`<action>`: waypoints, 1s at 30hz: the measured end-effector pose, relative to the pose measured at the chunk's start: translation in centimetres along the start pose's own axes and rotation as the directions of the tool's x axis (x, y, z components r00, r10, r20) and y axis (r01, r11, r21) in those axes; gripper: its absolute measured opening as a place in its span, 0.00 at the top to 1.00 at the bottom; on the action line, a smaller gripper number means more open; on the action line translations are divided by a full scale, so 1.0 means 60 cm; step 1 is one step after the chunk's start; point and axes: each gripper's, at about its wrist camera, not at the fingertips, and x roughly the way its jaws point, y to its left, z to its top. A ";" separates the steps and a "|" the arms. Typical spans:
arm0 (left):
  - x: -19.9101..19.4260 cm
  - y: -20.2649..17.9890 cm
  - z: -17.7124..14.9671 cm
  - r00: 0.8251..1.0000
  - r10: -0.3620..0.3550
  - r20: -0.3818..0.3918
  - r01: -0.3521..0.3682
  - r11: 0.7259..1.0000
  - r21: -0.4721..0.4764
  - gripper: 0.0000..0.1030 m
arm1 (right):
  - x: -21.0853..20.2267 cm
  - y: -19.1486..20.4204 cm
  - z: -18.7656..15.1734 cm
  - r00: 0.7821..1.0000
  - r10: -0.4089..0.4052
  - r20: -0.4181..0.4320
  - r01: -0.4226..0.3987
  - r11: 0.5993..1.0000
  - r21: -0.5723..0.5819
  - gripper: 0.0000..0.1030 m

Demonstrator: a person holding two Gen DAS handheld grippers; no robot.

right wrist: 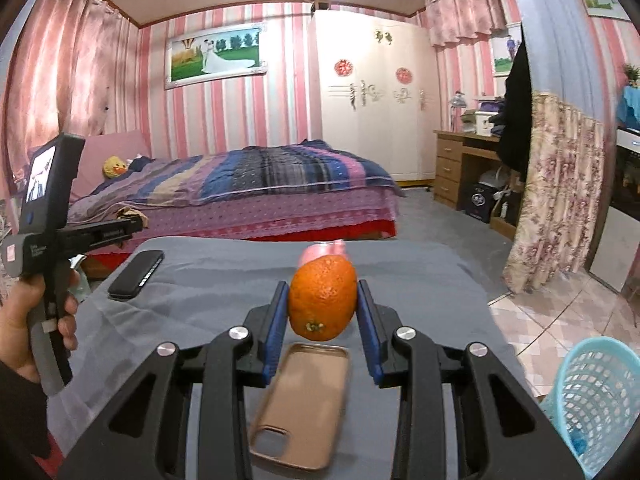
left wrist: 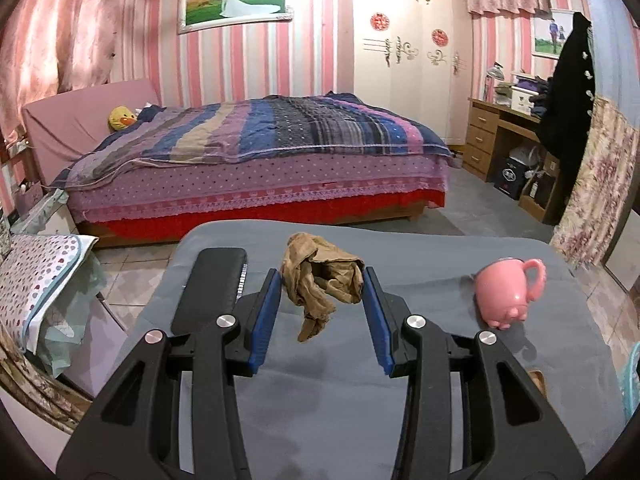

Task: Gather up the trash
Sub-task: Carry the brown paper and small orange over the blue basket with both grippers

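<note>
Left gripper (left wrist: 323,280) clamped on tan rag (left wrist: 320,280), lifted above grey table (left wrist: 420,248), pink mug (left wrist: 506,294) off right. Right gripper (right wrist: 322,294) clamped on orange (right wrist: 322,298), above phone case (right wrist: 302,404); blue basket (right wrist: 600,400) at right.

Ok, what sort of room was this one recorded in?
A home bedroom, by the look of it: a double bed with a striped purple and blue quilt, a tall white wardrobe in the corner, and a framed wedding photo on the pink striped wall.
</note>
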 end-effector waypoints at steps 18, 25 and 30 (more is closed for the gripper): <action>-0.046 -0.168 -0.022 0.983 -0.179 -0.033 0.181 0.982 0.056 0.60 | -0.014 -0.125 0.002 0.990 -0.141 -0.017 0.141 0.990 0.018 0.67; -0.088 -0.283 -0.048 0.974 -0.228 -0.003 0.226 0.962 0.151 0.60 | -0.031 -0.220 -0.011 0.961 -0.265 -0.079 0.267 0.963 0.025 0.67; -0.131 -0.353 -0.063 0.951 -0.308 0.028 0.300 0.939 0.168 0.59 | -0.057 -0.290 -0.022 0.956 -0.282 -0.083 0.288 0.954 0.083 0.67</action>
